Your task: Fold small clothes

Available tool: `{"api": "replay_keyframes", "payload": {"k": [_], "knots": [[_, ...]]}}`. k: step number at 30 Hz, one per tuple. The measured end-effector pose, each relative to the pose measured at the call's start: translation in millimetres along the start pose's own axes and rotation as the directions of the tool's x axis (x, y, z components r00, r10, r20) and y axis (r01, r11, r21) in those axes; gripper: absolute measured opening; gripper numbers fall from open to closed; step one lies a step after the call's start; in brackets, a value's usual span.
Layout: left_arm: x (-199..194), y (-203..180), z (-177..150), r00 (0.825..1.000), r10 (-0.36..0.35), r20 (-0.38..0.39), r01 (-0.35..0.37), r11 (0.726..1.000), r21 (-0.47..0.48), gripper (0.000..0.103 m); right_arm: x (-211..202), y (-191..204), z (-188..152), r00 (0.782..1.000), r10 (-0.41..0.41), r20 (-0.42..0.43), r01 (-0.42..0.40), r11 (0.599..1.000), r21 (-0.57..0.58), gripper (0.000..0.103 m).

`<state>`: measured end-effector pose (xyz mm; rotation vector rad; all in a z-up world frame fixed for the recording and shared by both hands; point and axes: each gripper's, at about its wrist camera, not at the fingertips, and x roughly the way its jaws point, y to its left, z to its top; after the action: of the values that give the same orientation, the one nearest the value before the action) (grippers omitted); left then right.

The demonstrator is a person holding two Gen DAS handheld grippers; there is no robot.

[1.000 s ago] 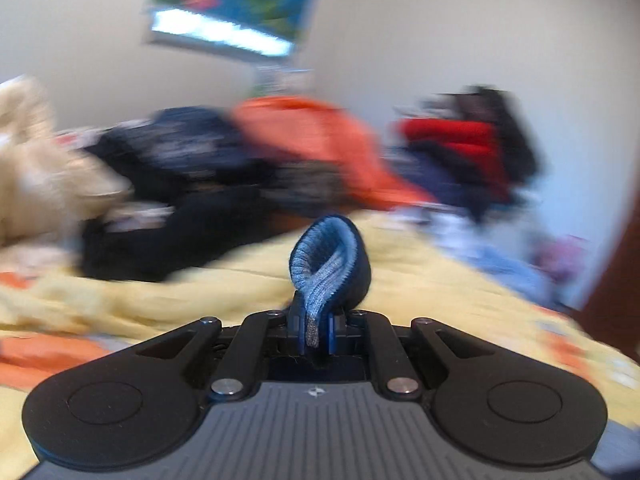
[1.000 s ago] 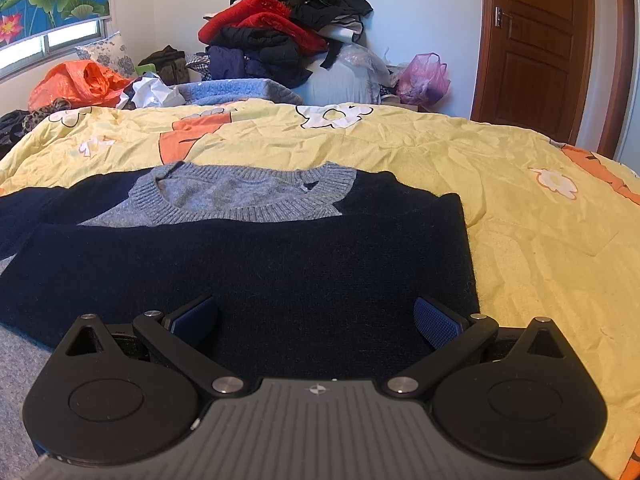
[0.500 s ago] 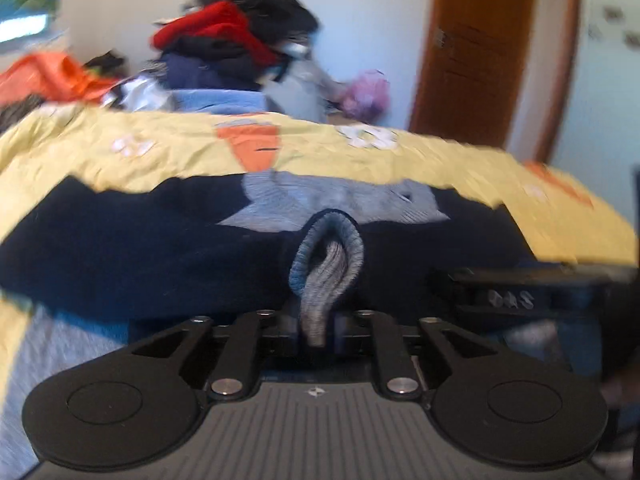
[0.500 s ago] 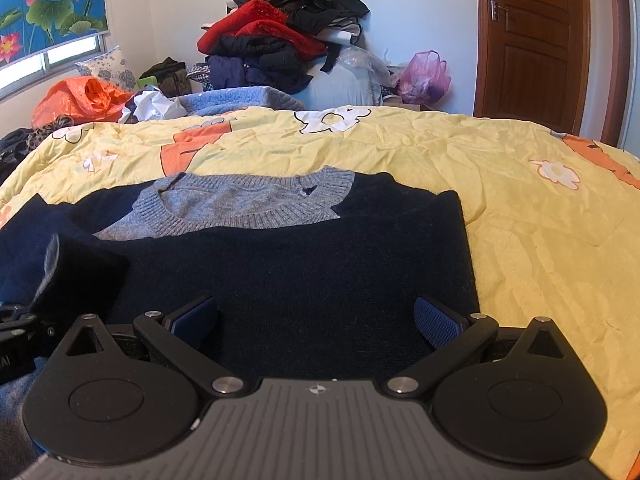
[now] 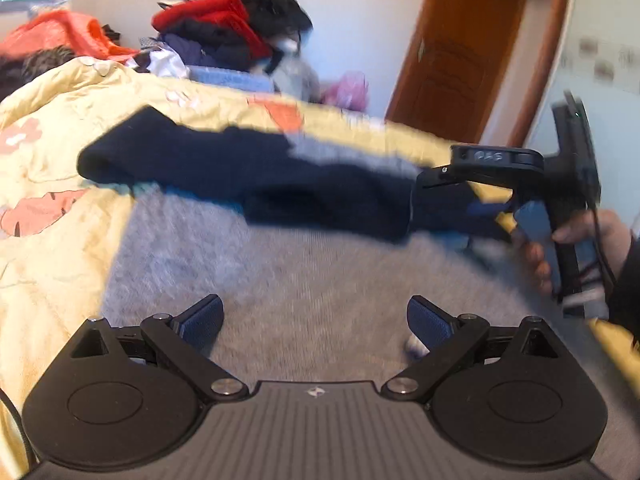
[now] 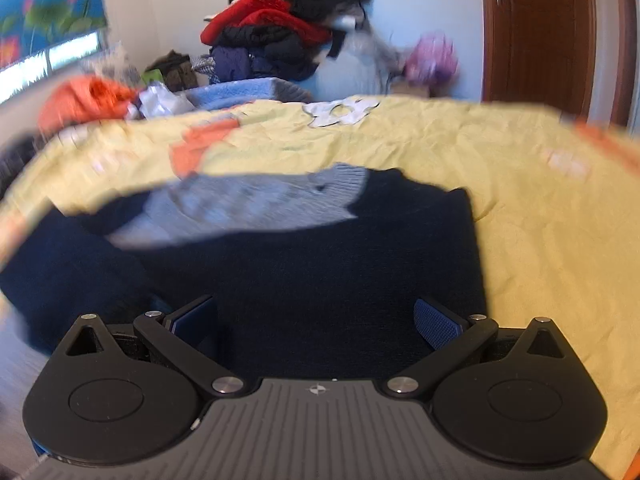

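Since half a second ago, our left tongs (image 5: 314, 318) have let go of the grey cuff they were pinching and now stand spread wide with nothing between them, hovering over the grey lower body of the sweater (image 5: 280, 256). That sweater lies flat on the yellow bedspread (image 5: 52, 208), its navy sleeve (image 5: 224, 168) folded across the chest just beyond the left tongs. In the right wrist view, our right tongs (image 6: 316, 322) are also spread wide and grip nothing; the navy part of the sweater (image 6: 312, 272) lies directly under and ahead of them, with the grey collar (image 6: 256, 204) farther on. From the left view we see the right tongs (image 5: 492, 204) at the sweater's right side. A clothes pile (image 6: 280, 36) sits beyond the bed, near a wooden door (image 6: 540, 32). Both views are blurred.
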<state>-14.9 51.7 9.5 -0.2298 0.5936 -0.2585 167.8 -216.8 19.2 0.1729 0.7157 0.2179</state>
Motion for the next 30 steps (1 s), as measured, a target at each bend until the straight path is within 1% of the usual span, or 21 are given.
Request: {"api": "replay_keyframes", "payload": {"k": [1,2,3,5,6,7,8,9,10,11,13,14,16,18,21,24,27,30], "knots": [[1,5,1,1.000,0.009,0.004,-0.009,0.999,-0.039,0.101,-5,2,5,0.997,0.079,0.000,-0.079,0.995,0.056,0.103],[3,7,2,1.000,0.015,0.006,-0.014,0.998,-0.059,0.102,-8,6,9,0.989,0.148,0.000,-0.147,0.985,0.090,0.103],[4,7,4,1.000,0.018,0.009,-0.017,0.998,-0.064,0.102,-8,14,12,0.983,0.185,-0.009,-0.183,0.978,0.100,0.103],[6,5,5,0.999,0.035,-0.001,-0.035,0.999,-0.038,0.103,1,32,15,0.976,0.205,-0.070,-0.199,0.976,0.084,0.102],[6,3,5,0.999,0.042,-0.005,-0.042,0.999,-0.024,0.103,8,42,14,0.972,0.210,-0.105,-0.204,0.977,0.067,0.098],[8,1,5,0.999,0.046,-0.006,-0.046,0.999,-0.018,0.103,15,51,11,0.967,0.214,-0.138,-0.209,0.977,0.046,0.086],[9,1,5,0.999,0.044,-0.005,-0.044,0.999,-0.021,0.103,20,60,7,0.963,0.215,-0.163,-0.215,0.977,0.019,0.080],[9,2,5,0.999,0.038,-0.002,-0.038,0.999,-0.030,0.103,22,70,3,0.965,0.201,-0.166,-0.208,0.978,-0.023,0.075],[8,4,5,1.000,0.031,0.002,-0.031,0.999,-0.040,0.103,18,79,-1,0.973,0.179,-0.143,-0.191,0.979,-0.075,0.060],[8,5,4,1.000,0.027,0.005,-0.027,0.998,-0.048,0.103,15,86,-4,0.975,0.184,-0.125,-0.198,0.974,-0.110,0.048],[9,6,4,1.000,0.023,0.007,-0.022,0.998,-0.055,0.103,10,92,-6,0.978,0.176,-0.114,-0.189,0.976,-0.108,0.044],[10,6,4,1.000,0.023,0.007,-0.023,0.998,-0.054,0.103,7,90,-7,0.977,0.185,-0.104,-0.195,0.976,-0.093,0.042],[10,6,4,1.000,0.024,0.007,-0.024,0.998,-0.053,0.103,3,80,-6,0.975,0.205,-0.091,-0.209,0.977,-0.039,0.027],[10,6,5,1.000,0.023,0.007,-0.023,0.998,-0.055,0.103,1,64,-1,0.965,0.245,-0.094,-0.243,0.969,0.034,0.021],[9,6,5,1.000,0.024,0.007,-0.023,0.998,-0.055,0.103,-5,51,18,0.957,0.281,-0.071,-0.276,0.958,0.070,0.017],[9,6,5,1.000,0.026,0.006,-0.026,0.998,-0.051,0.103,-27,42,48,0.962,0.271,-0.018,-0.271,0.962,0.007,0.017],[9,6,5,1.000,0.027,0.005,-0.027,0.998,-0.051,0.103,-42,19,76,0.980,0.198,0.002,-0.198,0.979,-0.057,0.017],[9,6,5,1.000,0.027,0.005,-0.027,0.998,-0.050,0.103,-37,-16,87,0.997,0.072,-0.039,-0.074,0.995,-0.073,0.017]]}}
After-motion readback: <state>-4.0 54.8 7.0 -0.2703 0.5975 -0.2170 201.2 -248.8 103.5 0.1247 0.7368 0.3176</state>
